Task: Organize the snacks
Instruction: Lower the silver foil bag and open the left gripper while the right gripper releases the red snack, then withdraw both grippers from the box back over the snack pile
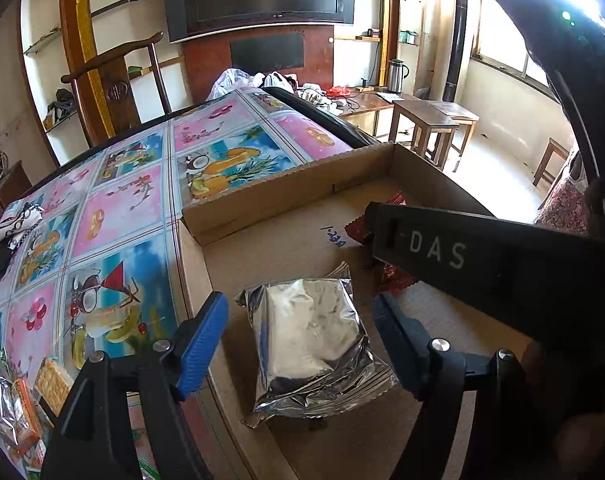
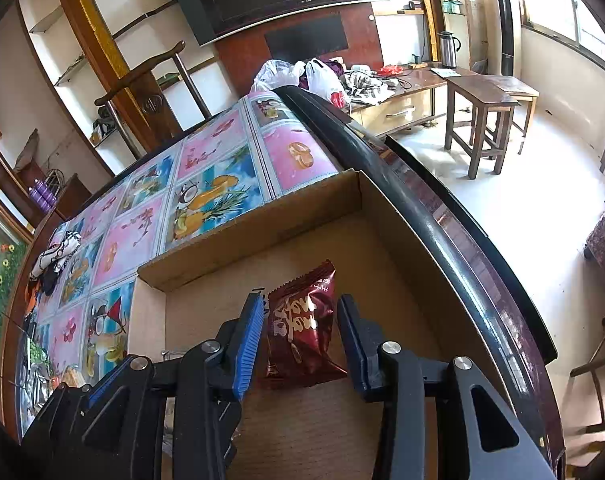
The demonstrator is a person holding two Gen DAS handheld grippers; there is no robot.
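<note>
Tool tips come nearest: the left tool (image 1: pixel 300 336) hangs wide apart over a silver snack pack (image 1: pixel 312 340) lying on the cardboard box (image 1: pixel 262 196) floor, apparently just set there for sorting. Further in, the right tool (image 2: pixel 300 340) straddles a red snack packet (image 2: pixel 304 328), jaws spread, not gripping. Beyond, more snacks (image 1: pixel 18 404) wait on the bench (image 1: pixel 122 208)

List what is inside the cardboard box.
The cardboard box holds a silver packet and a red packet. The right gripper covers part of its floor.
</note>
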